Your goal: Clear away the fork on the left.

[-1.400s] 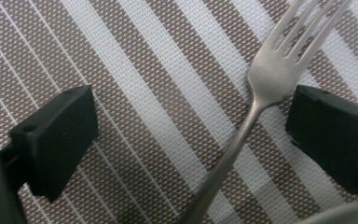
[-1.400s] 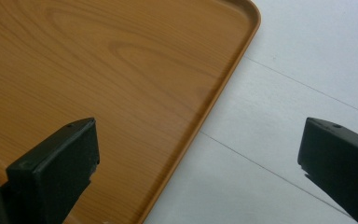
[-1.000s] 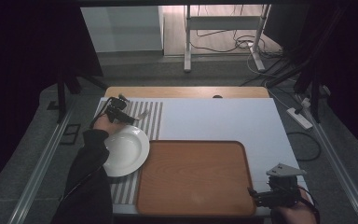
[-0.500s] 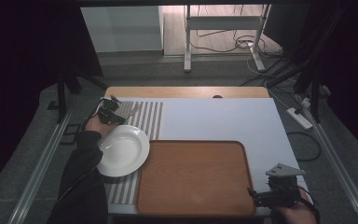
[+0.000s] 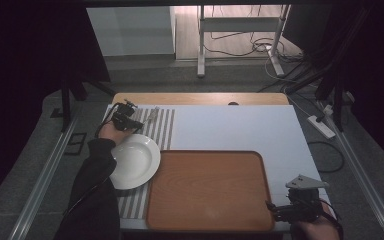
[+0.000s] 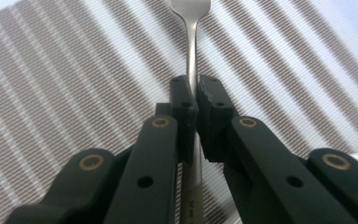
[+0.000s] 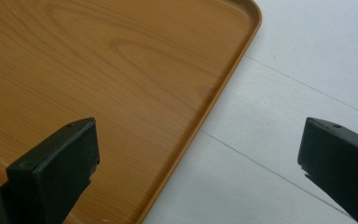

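Fork (image 6: 193, 56) handle is sitting between the left gripper (image 6: 195, 95) fingers (image 6: 182, 100), which are pinching it from both sides near the middle of its length. In the left gripper view the handle is running straight up the picture, in line with the fingers, so its long axis is lying along the gripper's own reach and the head is pointing away from the hand. That alignment is what the next move seems to be hinging on: a lift should be carrying the fork out lengthwise, head leading, and any swing toward the plate (image 5: 132, 161) or the wooden tray (image 5: 210, 190) would be turning the whole length with the wrist.

In the high view the left gripper (image 5: 125, 119) is sitting on the striped placemat (image 5: 162, 127) at the far left of the worktop (image 5: 240, 130), with the fork (image 5: 152, 114) lying just beyond it and the plate close on the near side. Whether the fork is touching the placemat or already riding clear is too fine to tell.

Meanwhile the right gripper (image 5: 280, 212) is waiting at the tray's near right corner, well apart from the fork; its fingers (image 7: 56, 163) are standing spread wide over the tray (image 7: 121, 70) edge with nothing between them. The left hand is therefore doing the work here.
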`<state>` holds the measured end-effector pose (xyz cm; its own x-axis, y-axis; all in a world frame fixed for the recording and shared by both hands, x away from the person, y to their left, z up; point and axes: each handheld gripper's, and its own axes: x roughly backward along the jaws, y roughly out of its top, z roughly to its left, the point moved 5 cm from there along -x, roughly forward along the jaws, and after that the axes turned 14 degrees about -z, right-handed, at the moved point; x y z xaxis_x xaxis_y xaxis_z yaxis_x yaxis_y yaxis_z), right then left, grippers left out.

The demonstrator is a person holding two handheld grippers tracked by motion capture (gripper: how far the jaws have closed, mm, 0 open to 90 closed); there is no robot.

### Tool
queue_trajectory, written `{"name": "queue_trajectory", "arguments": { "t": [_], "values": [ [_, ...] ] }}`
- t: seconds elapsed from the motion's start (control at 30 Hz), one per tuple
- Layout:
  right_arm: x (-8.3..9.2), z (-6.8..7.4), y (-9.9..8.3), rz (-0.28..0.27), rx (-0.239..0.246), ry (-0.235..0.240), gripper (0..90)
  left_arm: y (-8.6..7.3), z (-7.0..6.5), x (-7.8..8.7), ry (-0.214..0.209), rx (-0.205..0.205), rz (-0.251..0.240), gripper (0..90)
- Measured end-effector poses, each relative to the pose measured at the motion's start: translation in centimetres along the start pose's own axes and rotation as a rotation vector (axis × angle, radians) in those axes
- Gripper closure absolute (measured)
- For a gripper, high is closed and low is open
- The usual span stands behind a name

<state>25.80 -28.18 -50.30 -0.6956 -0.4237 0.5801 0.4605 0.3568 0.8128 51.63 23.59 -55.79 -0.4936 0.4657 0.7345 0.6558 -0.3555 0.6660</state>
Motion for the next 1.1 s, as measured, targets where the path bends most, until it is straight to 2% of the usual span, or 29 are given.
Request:
{"name": "queue_trajectory", "arguments": {
  "t": [0.17,0.37,0.5,0.9,1.1],
  "values": [
    [0.1,-0.1,0.0,-0.006,-0.003,0.000,0.0,1.1,-1.4,-0.3,-0.026,-0.028,-0.015,84.8],
    [0.2,-0.4,0.1,-0.028,-0.035,-0.006,0.0,2.2,-3.0,-0.7,-0.068,-0.031,-0.047,84.8],
    [0.3,-0.5,0.1,-0.036,-0.051,-0.008,0.0,2.8,-4.2,-1.1,-0.092,-0.047,-0.051,84.8],
    [0.4,-0.4,0.1,-0.037,-0.044,-0.003,0.0,4.5,-7.8,-1.8,-0.158,-0.076,-0.071,84.8],
    [0.4,-0.4,0.1,-0.037,-0.040,-0.001,0.0,4.7,-10.1,-2.4,-0.194,-0.087,-0.058,84.8]
  ]
}}
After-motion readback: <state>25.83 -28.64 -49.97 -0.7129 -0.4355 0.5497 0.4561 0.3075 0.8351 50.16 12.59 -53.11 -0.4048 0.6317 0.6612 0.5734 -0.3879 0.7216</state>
